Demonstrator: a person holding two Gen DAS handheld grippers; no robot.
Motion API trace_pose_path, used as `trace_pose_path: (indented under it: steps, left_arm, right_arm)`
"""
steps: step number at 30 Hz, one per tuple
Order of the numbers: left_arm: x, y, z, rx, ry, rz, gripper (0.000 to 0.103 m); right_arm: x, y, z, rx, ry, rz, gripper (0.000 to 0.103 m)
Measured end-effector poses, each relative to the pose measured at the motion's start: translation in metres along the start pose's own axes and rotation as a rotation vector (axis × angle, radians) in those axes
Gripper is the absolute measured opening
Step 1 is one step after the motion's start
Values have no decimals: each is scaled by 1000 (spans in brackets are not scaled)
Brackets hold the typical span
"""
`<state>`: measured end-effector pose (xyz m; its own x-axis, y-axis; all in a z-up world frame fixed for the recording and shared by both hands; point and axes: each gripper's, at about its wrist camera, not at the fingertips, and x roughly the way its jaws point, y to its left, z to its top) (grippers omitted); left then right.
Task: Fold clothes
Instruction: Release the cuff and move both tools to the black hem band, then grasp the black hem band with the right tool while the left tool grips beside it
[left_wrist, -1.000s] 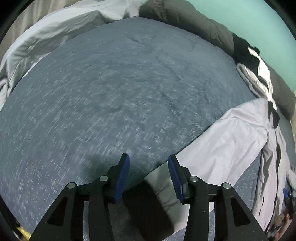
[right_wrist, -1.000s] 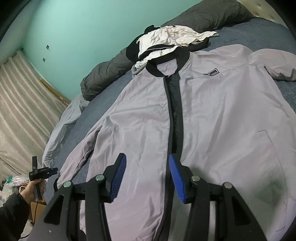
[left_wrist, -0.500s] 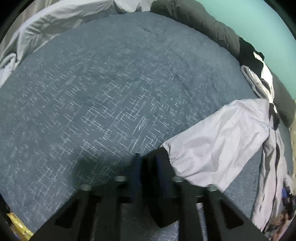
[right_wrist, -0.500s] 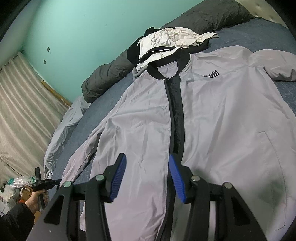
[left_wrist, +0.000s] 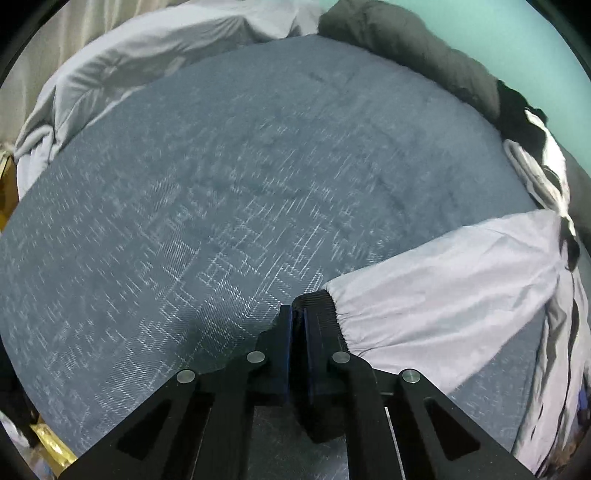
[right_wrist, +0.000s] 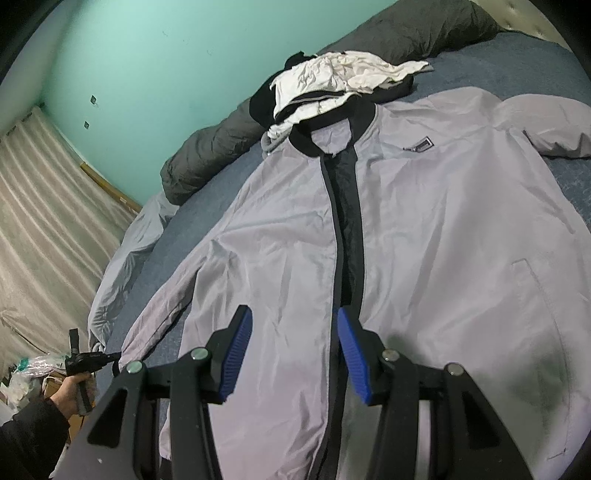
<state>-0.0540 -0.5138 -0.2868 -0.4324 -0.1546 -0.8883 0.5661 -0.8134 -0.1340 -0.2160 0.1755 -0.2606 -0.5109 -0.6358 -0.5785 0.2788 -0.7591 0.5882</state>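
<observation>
A blue-grey bedspread (left_wrist: 229, 192) fills the space ahead of both claws, with a dark grey quilt (right_wrist: 413, 33) bunched along the teal wall (right_wrist: 155, 59) at its far edge and a pale sheet (left_wrist: 122, 70) rumpled at the corner beyond the left gripper (left_wrist: 297, 314). On the bedspread lies the light grey jacket (right_wrist: 436, 229), spread flat and face up, its black-edged front opening running straight away from the right gripper (right_wrist: 293, 325) toward the black collar (right_wrist: 306, 142). Past the collar sits a heap of white and black clothes (right_wrist: 340, 77), partly on the quilt.

The right gripper hovers over the lower front of the jacket with its blue pads standing about half apart — nothing lies between them, and the zip line passes just under the right-hand pad. The jacket's left sleeve (left_wrist: 443, 291) stretches out from the body to the left claw, coming in from that claw's right side. The left gripper is pinched closed on the sleeve's black ribbed cuff (left_wrist: 317, 306), which pokes out just past the fingertips. In the right wrist view the same claw shows small at the lower left, held in the person's hand (right_wrist: 70, 391) at the sleeve's end — a dark sleeve covers the wrist.
</observation>
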Motion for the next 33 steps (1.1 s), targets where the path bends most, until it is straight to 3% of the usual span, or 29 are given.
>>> trace_pose_path:
  steps: [8,14,20,23,27,33]
  left_arm:
    - [-36,-18,-4,48,-57,25,13]
    - [-71,-64,-25,146,-56,-99,24]
    - [-79,-137,-64,311,41,-304,28]
    - [-80,-178,-96,402,105,-388,38]
    - [-73,-225,-141,509,196,-443,39]
    - [-47,-253,-188,539,297,-449,41]
  right_arm:
    - [-1,-5,4,21,43,-44,49]
    - [-26,-10,7,33,120,-75,49]
    - [-45,-1,-18,-5,279,-93,49]
    - [-48,9,-36,-33,338,-94,49]
    - [-49,23,-59,-49,407,-85,49]
    - [-44,41,-83,-57,460,-58,49]
